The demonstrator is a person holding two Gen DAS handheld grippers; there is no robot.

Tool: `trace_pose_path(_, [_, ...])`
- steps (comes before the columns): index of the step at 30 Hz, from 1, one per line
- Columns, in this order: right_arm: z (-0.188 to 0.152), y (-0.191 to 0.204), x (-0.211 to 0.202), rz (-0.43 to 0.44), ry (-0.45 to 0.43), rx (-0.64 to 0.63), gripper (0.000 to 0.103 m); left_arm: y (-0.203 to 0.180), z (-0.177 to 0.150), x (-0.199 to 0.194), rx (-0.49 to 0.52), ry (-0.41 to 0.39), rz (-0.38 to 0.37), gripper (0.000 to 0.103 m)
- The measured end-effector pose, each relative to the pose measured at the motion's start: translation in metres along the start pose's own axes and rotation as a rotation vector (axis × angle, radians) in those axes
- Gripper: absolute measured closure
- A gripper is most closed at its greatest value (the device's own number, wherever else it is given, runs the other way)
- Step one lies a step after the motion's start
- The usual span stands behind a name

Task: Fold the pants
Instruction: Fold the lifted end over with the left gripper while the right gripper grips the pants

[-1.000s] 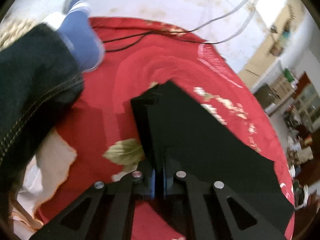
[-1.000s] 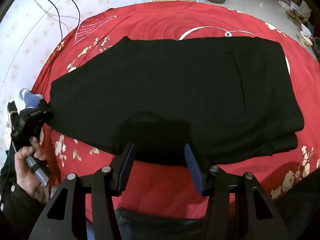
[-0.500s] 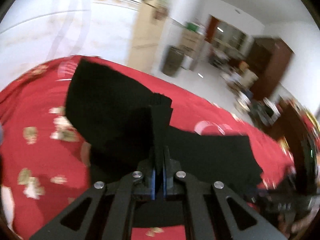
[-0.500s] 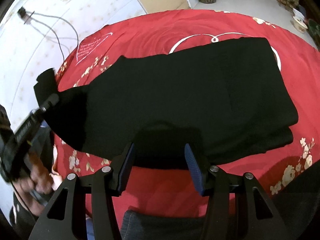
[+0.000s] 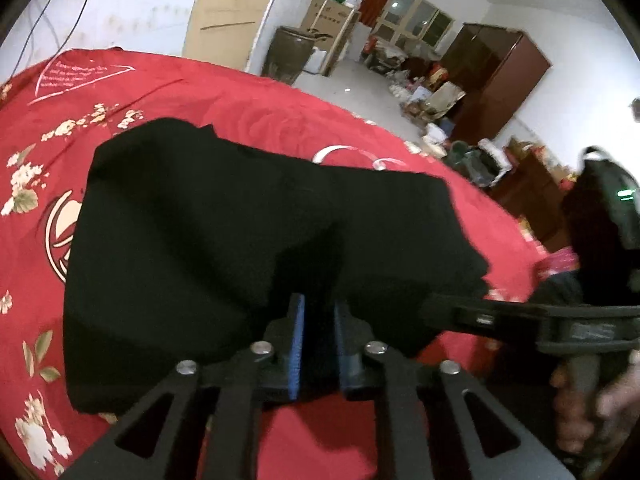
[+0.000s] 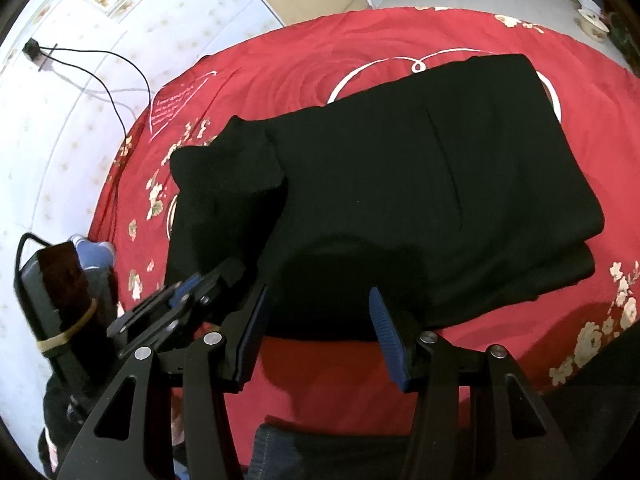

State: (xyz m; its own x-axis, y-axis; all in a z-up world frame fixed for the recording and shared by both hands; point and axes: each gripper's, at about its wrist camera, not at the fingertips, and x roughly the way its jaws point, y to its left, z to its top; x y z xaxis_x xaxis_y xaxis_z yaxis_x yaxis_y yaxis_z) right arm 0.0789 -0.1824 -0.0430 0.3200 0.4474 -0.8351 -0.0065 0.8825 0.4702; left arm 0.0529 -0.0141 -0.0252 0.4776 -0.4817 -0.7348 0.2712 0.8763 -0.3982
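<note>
The left hand-held gripper [image 5: 318, 332] is angled downward and its jaws are opening, the blue pads [image 5: 297, 344] seen a narrow gap apart. The right hand-held gripper [image 6: 318, 332] is tilted down too, its fingers [image 6: 386, 330] spread wide with nothing pressed between them. A hand [image 5: 580, 404] is glimpsed wrapped round the right grip.

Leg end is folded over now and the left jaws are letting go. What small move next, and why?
Probably back the left gripper off toward the near edge. Its jaws are opening, with the black pants no longer pinched, and the folded-over leg end lies rumpled on the stack over the red bedspread. The right gripper is open at the near edge and could then smooth it.
</note>
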Motion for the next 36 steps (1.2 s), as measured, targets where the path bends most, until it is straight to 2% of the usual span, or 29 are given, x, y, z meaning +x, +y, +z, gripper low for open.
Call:
trace_pose_path(1, [0.001, 0.001, 0.000, 0.007, 0.002, -0.002, 0.051, -0.005, -0.003, -0.006, 0.003, -0.009, -0.015, 0.068])
trace_pose_path(2, [0.002, 0.002, 0.001, 0.016, 0.003, -0.004, 0.051, -0.006, -0.003, -0.015, 0.011, -0.024, -0.015, 0.062])
trace_pose_path(5, [0.007, 0.004, 0.005, 0.046, 0.002, -0.020, 0.051, 0.001, 0.002, -0.043, -0.021, -0.094, 0.026, 0.062])
trace_pose_path(8, [0.017, 0.012, 0.014, 0.089, -0.004, -0.049, 0.051, 0.031, 0.007, -0.062, -0.125, -0.154, 0.150, 0.062])
trace_pose_path(11, [0.030, 0.021, 0.033, 0.129, -0.001, -0.111, 0.051, 0.069, 0.003, -0.069, -0.241, -0.162, 0.280, 0.062])
trace_pose_path(13, [0.038, 0.024, 0.046, 0.132, 0.008, -0.133, 0.051, 0.087, -0.004, -0.068, -0.307, -0.148, 0.313, 0.062])
trace_pose_path(16, [0.045, 0.020, 0.067, 0.123, 0.038, -0.142, 0.051, 0.097, -0.007, -0.063, -0.335, -0.129, 0.323, 0.062])
trace_pose_path(20, [0.047, 0.019, 0.074, 0.240, 0.063, -0.125, 0.050, 0.090, -0.007, -0.045, -0.305, -0.097, 0.331, 0.062])
trace_pose_path(23, [0.049, 0.025, 0.079, 0.254, 0.066, -0.151, 0.050, 0.090, -0.009, -0.037, -0.306, -0.073, 0.330, 0.062])
trace_pose_path(26, [0.059, 0.022, 0.084, 0.287, 0.047, -0.115, 0.051, 0.091, -0.012, -0.033, -0.300, -0.057, 0.341, 0.062])
trace_pose_path(27, [0.062, 0.021, 0.087, 0.303, 0.049, -0.107, 0.053, 0.091, -0.013, -0.033, -0.299, -0.055, 0.342, 0.062])
trace_pose_path(29, [0.063, 0.022, 0.091, 0.307, 0.063, -0.108, 0.072, 0.092, -0.014, -0.033, -0.298, -0.052, 0.346, 0.062])
trace_pose_path(30, [0.061, 0.022, 0.096, 0.295, 0.094, -0.109, 0.096, 0.093, -0.015, -0.033, -0.299, -0.051, 0.347, 0.062])
trace_pose_path(32, [0.060, 0.020, 0.101, 0.302, 0.118, -0.092, 0.100, 0.093, -0.015, -0.032, -0.299, -0.050, 0.349, 0.062])
trace_pose_path(36, [0.060, 0.020, 0.080, 0.310, 0.055, -0.087, 0.100, 0.093, -0.018, -0.034, -0.293, -0.048, 0.357, 0.062])
